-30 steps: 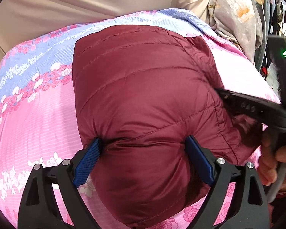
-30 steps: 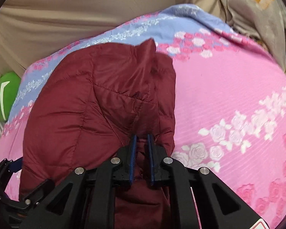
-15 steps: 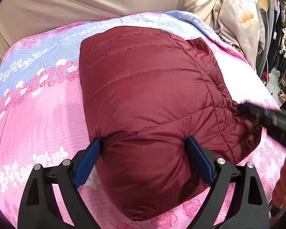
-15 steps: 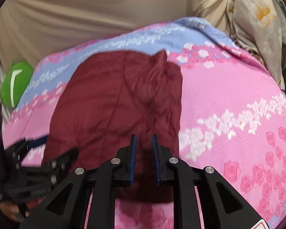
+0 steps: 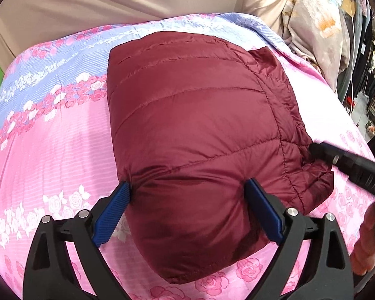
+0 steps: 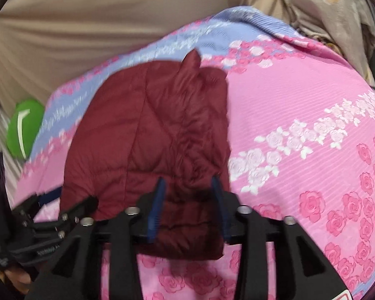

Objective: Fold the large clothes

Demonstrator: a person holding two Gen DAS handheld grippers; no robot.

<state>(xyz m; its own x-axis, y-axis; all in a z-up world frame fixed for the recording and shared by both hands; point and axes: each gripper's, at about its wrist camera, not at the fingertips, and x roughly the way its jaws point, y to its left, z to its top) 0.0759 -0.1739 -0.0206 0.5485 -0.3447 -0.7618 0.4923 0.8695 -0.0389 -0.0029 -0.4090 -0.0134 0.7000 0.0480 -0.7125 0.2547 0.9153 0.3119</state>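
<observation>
A maroon quilted puffer jacket [image 5: 195, 135] lies folded into a compact bundle on the pink and blue floral bedspread [image 5: 45, 150]. My left gripper [image 5: 187, 200] is open, its blue pads either side of the bundle's near end. In the right wrist view the jacket [image 6: 150, 145] lies ahead and my right gripper [image 6: 188, 200] is open over its near right edge, holding nothing. The right gripper also shows in the left wrist view [image 5: 347, 165], at the jacket's right edge. The left gripper shows in the right wrist view [image 6: 50, 215], at lower left.
A beige fabric wall [image 5: 112, 2] backs the bed. A floral cloth [image 5: 320, 25] hangs at the far right, with cluttered shelves [image 5: 372, 80] beyond. A green cushion [image 6: 25, 127] sits off the bed's left side.
My right gripper was shut on a fold of the jacket; it has opened, let go and pulled back. The left gripper stays open around the bundle's near end.
</observation>
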